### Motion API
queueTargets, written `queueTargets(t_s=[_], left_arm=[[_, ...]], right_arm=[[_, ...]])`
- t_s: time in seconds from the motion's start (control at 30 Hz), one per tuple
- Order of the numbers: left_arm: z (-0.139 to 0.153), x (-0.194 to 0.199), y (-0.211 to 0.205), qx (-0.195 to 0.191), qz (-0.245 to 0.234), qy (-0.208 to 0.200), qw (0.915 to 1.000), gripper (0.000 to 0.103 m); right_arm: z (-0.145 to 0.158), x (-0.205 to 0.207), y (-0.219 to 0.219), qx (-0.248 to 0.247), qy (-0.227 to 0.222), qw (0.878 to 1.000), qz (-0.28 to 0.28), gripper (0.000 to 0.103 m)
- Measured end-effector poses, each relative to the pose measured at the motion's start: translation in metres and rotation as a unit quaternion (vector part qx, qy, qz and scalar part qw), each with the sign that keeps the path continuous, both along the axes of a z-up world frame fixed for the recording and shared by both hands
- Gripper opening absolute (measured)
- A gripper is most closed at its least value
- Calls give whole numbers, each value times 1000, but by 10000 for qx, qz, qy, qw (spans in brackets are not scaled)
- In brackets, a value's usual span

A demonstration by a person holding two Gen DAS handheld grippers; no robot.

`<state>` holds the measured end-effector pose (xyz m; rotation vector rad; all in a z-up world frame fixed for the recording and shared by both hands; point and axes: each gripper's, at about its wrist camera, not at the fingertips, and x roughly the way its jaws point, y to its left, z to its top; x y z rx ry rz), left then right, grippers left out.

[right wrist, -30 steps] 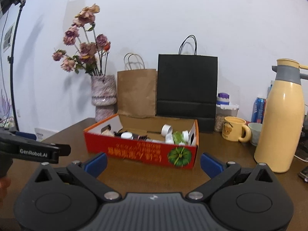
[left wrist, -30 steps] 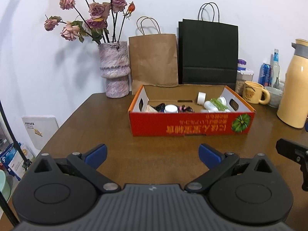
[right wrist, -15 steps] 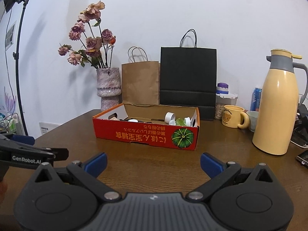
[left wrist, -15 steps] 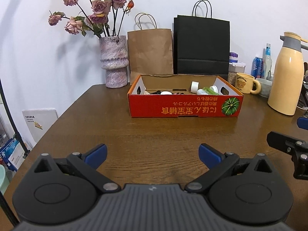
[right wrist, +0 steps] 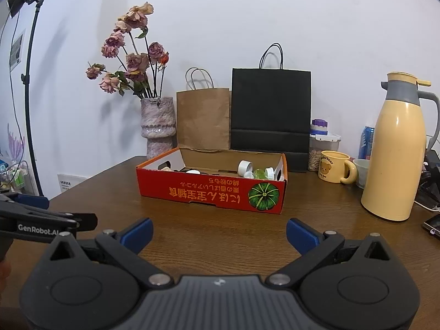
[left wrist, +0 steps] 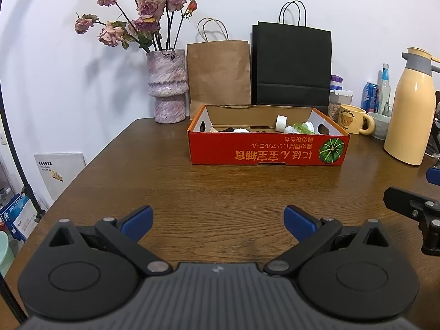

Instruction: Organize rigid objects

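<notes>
Brown wooden counter (left wrist: 220,187) carries everything. Far side, against the wall – black paper bag (left wrist: 291,66), brown paper bag (left wrist: 218,73), vase of dried roses (left wrist: 166,88) on the left, cream thermos jug (left wrist: 409,110) and yellow bear mug (left wrist: 352,118) on the right. Mid-counter, red cardboard box (left wrist: 268,148) holds white caps and small items – tape roll (left wrist: 281,123) upright inside. Left claw (left wrist: 217,221) and right claw (right wrist: 219,231) near, both spread wide, holding nothing.
</notes>
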<state>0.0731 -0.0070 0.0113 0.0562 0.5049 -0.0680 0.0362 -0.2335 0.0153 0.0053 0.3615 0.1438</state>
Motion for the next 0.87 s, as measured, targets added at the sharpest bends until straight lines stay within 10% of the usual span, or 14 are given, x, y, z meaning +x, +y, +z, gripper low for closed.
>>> queueTargets(t_s=[0.87], left_arm=[[-4, 3, 2, -61, 9, 0, 10000, 103]], right_arm=[[-6, 7, 3, -31, 131, 9999, 25, 103]])
